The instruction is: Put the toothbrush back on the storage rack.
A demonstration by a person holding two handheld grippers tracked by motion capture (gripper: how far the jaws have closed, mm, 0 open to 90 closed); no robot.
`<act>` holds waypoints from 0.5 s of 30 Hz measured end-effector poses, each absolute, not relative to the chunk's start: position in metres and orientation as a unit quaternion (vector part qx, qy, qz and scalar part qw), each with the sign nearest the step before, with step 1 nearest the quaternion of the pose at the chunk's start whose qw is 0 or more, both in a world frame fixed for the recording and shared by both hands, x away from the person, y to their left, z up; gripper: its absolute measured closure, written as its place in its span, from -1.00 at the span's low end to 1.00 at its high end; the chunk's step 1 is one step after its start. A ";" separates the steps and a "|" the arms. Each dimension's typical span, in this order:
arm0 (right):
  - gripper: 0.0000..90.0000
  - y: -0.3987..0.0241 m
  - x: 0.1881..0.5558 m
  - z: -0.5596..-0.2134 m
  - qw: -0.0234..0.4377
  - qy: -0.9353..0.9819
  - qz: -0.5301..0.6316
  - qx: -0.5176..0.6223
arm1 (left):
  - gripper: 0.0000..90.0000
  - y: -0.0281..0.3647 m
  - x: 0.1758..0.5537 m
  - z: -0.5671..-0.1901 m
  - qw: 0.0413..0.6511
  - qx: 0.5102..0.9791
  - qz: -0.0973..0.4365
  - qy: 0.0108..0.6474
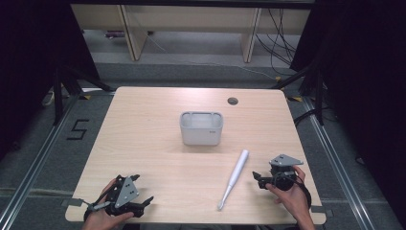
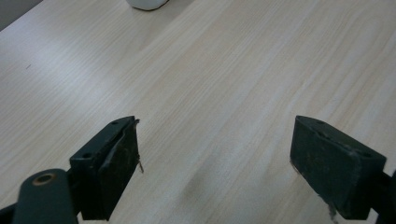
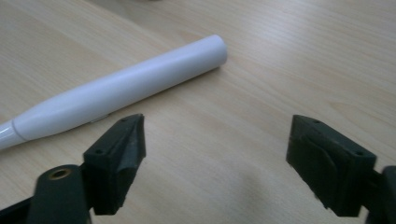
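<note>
Left tool (image 1: 143, 201): jaws wide apart over bare tabletop (image 1: 143, 143), nothing between. White bin (image 1: 201, 128) mid-tabletop; contents cannot be made out. White electric toothbrush (image 1: 234, 178) lies flat just left of right tool (image 1: 259, 180), jaws spread, untouched.

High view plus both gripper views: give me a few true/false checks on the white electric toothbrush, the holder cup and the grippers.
1. The white electric toothbrush lies flat on the light wooden table. True.
2. The toothbrush stands inside the white rectangular holder cup. False: it lies on the table, nearer the person than the cup and apart from it.
3. The right gripper is open, with nothing between its jaws. True.
4. The left gripper is shut on the toothbrush. False: its jaws stand open over bare table.
5. The toothbrush lies closer to the right gripper than to the left. True.
</note>
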State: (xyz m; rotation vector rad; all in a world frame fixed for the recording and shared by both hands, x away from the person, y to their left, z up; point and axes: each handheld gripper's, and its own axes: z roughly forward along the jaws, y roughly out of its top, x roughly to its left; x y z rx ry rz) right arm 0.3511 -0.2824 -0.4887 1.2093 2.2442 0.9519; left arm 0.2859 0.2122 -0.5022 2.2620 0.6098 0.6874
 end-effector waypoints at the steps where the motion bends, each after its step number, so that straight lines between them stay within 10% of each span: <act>1: -0.48 -0.282 0.351 -0.489 0.213 0.807 0.343 0.431 | -0.67 0.212 0.286 -0.502 0.346 0.869 0.264 0.236; 15: -0.52 -0.275 0.358 -0.484 0.218 0.801 0.354 0.430 | -0.67 0.212 0.286 -0.503 0.357 0.864 0.263 0.240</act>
